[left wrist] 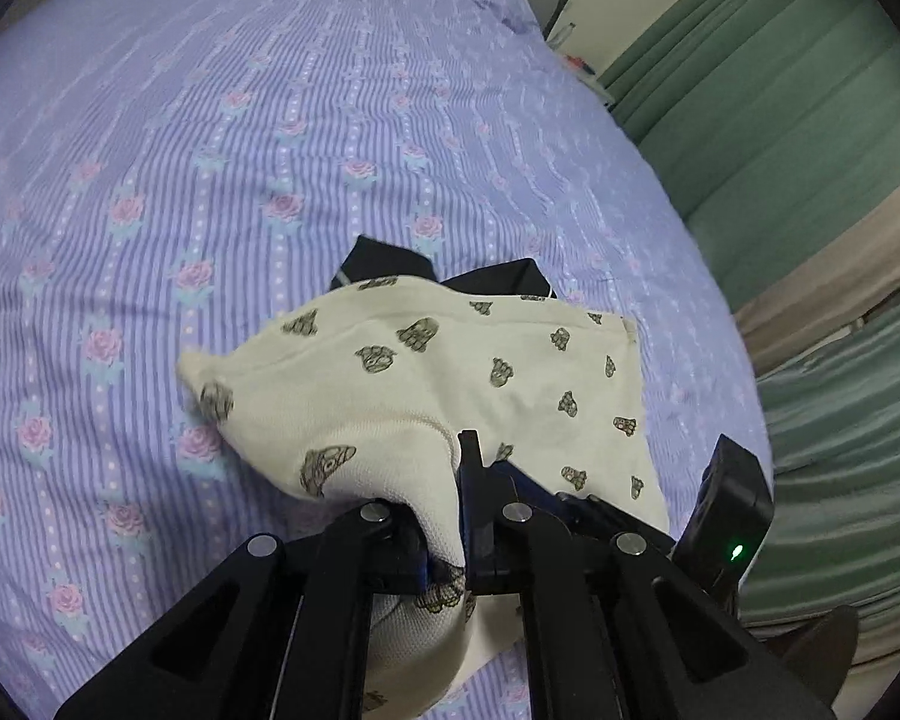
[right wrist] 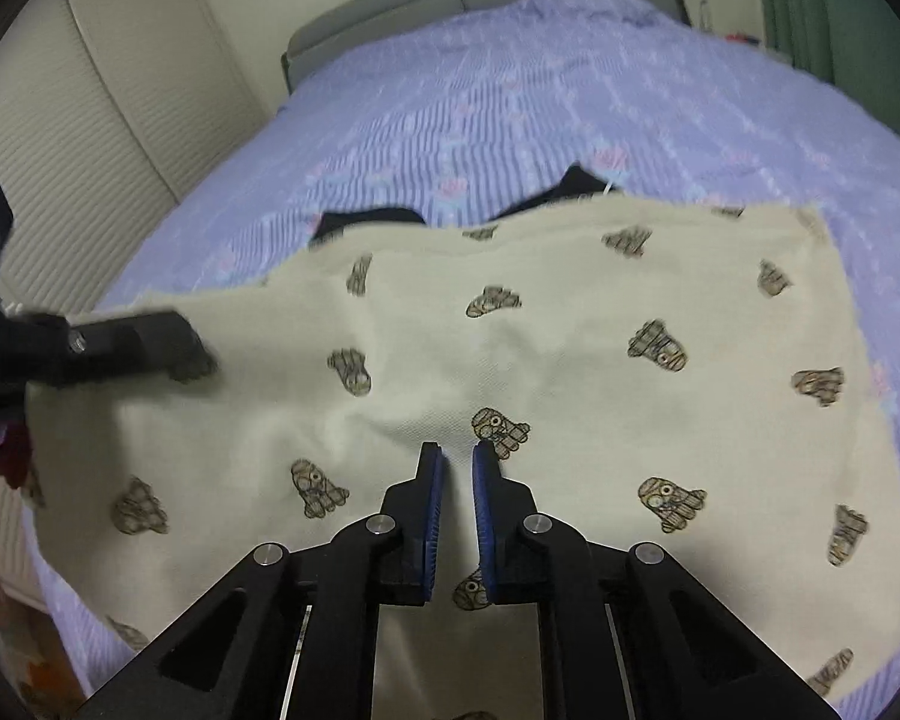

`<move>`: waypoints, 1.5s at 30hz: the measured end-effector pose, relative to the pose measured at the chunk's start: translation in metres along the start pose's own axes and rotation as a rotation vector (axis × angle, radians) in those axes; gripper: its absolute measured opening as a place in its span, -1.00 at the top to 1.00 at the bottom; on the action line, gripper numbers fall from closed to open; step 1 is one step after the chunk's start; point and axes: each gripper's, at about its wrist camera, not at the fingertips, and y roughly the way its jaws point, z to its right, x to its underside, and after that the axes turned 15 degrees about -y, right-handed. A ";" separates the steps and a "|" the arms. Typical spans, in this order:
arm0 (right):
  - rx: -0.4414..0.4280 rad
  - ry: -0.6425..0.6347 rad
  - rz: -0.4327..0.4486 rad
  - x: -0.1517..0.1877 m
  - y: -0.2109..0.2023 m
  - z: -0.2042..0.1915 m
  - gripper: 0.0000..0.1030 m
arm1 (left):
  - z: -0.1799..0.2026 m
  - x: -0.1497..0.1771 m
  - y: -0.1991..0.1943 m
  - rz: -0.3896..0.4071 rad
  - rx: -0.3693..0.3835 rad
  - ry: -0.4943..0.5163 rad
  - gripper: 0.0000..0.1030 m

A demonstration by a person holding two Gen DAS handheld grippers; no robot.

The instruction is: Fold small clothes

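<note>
Cream printed garment (right wrist: 510,360) on the bed (left wrist: 210,150), soft and limp. My left tongs (left wrist: 450,540) pinch its edge, lifted; right tongs (right wrist: 456,498) nearly closed, fabric seemingly between. Best held at hems.

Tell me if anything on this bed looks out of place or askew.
The cream printed garment lies skewed and rumpled, its left corner bunched up where the left gripper pinches it. A dark garment pokes out from under its far edge. The right gripper is nearly shut over the cloth. The purple bedsheet looks fine.
</note>
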 end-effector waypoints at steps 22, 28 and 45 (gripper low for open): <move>0.153 0.051 0.171 0.052 -0.137 0.134 0.76 | 0.133 0.047 0.119 -0.061 -0.162 0.037 0.81; 0.164 0.092 0.166 0.071 -0.148 0.147 0.76 | 0.137 0.050 0.117 -0.108 -0.151 0.048 -0.07; 0.078 0.037 0.203 0.084 -0.172 0.064 -0.11 | 0.062 0.138 -0.042 0.175 -0.036 0.464 -0.31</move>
